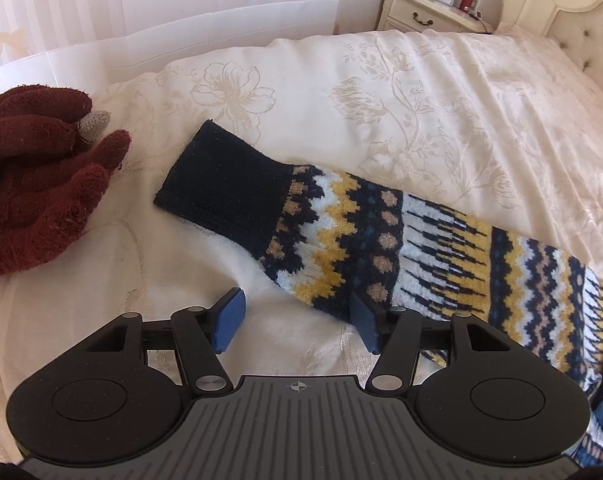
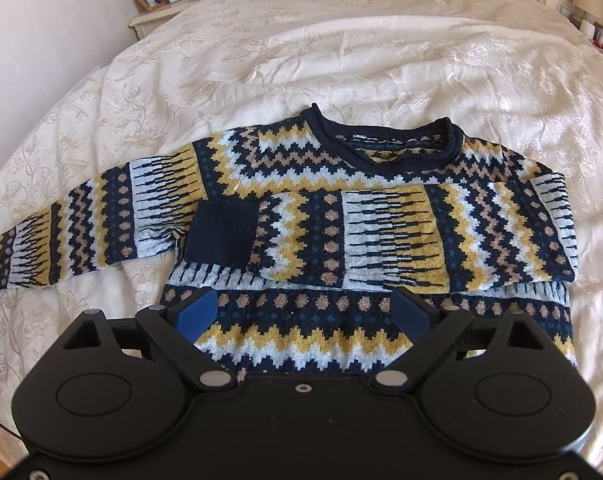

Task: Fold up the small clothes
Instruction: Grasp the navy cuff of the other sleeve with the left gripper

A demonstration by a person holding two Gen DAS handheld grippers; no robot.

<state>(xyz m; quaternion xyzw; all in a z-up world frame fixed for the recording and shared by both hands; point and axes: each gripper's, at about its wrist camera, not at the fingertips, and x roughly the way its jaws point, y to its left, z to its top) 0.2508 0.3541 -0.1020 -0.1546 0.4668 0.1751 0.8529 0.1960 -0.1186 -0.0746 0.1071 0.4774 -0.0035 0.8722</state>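
A navy, white and mustard zigzag-patterned knitted sweater [image 2: 341, 208] lies flat on the cream floral-embroidered bed cover [image 2: 341, 40], neckline toward the far side. One sleeve is folded across the chest, its plain navy cuff [image 2: 221, 236] resting near the middle of the body; the other sleeve [image 1: 381, 236] stretches out to the left over the bed. The left claw [image 1: 297, 322] hangs over that outstretched sleeve with its blue-padded jaws spread apart, holding nothing. The right claw [image 2: 305, 312] hovers above the sweater's near hem, jaws likewise wide and empty. A pair of dark red fuzzy knitted gloves [image 1: 37, 176] sits on the bed beyond the sleeve's cuff, apart from it.
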